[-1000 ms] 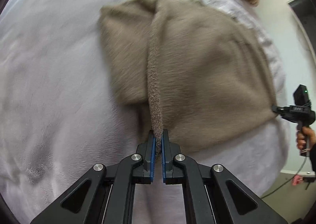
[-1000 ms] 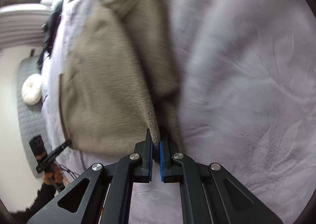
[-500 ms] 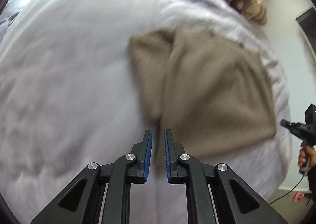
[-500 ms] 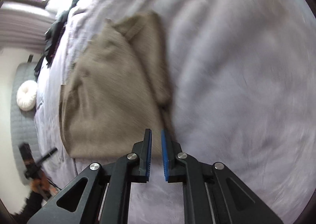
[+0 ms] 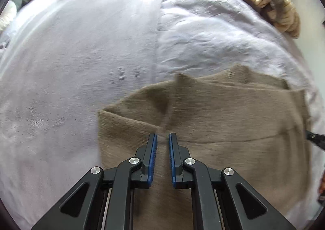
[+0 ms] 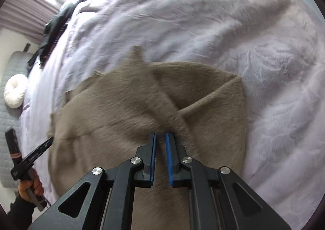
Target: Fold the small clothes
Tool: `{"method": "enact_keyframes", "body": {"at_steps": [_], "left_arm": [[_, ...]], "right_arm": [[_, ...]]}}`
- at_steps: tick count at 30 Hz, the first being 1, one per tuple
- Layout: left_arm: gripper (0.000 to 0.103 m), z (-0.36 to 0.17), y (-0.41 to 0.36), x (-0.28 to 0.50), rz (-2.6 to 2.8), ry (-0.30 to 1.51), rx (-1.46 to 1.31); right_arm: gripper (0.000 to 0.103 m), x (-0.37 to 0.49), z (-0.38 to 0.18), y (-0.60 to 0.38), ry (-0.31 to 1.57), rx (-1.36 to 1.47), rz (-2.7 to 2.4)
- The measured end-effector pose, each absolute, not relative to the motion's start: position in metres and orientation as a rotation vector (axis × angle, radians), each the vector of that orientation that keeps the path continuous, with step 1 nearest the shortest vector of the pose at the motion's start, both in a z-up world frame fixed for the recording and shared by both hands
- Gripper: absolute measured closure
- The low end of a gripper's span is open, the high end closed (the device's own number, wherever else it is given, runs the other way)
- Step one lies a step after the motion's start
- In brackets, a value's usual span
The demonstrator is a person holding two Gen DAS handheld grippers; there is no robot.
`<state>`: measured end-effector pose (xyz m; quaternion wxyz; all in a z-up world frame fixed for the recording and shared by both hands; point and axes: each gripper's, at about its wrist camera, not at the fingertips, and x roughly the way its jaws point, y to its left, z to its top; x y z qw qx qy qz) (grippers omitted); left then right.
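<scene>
Hovering just above the taupe knit garment, the left gripper and the right gripper both stand released, jaws slightly parted with nothing between them. The garment lies partly folded on the lilac bed cover, toward the bed's side edge, one flap turned over diagonally. Beyond it, near the far edge, sits a heap of other clothes; closing blindly here risks pinching both layers or the cover, dragging the fold askew.
</scene>
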<state>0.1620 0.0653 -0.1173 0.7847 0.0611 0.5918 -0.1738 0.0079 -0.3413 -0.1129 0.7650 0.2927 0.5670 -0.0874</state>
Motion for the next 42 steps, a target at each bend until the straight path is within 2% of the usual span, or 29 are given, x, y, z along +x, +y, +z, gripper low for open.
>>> {"method": "enact_keyframes", "body": {"at_steps": [3, 10, 11, 20, 30, 35, 39, 40, 42], "left_arm": [[0.09, -0.126, 0.071, 0.169, -0.4, 1.299, 0.092], [0.09, -0.111, 0.083, 0.168, -0.404, 1.297, 0.084], [0.09, -0.105, 0.086, 0.164, -0.392, 1.294, 0.095], [0.09, -0.064, 0.124, 0.085, -0.452, 1.295, 0.128], [0.09, -0.107, 0.145, 0.025, -0.412, 1.476, 0.059], [0.09, -0.106, 0.16, 0.007, -0.355, 1.504, 0.088], [0.09, -0.108, 0.183, -0.002, -0.345, 1.563, -0.146], [0.09, -0.11, 0.186, -0.005, -0.347, 1.581, -0.199], [0.09, -0.112, 0.186, -0.007, -0.329, 1.591, -0.223]], "right_arm": [[0.103, 0.003, -0.128, -0.356, 1.196, 0.71, -0.182], [0.103, -0.011, -0.114, -0.372, 1.175, 0.713, -0.25], [0.1, -0.013, -0.112, -0.373, 1.185, 0.692, -0.27], [0.1, -0.073, -0.081, -0.341, 1.186, 0.693, -0.206], [0.1, -0.138, -0.11, -0.295, 1.314, 0.724, -0.204], [0.1, -0.174, -0.117, -0.306, 1.321, 0.849, -0.274], [0.099, -0.198, -0.122, -0.311, 1.235, 1.066, -0.265], [0.098, -0.202, -0.124, -0.313, 1.197, 1.128, -0.26], [0.087, -0.207, -0.128, -0.318, 1.119, 1.235, -0.266]]}}
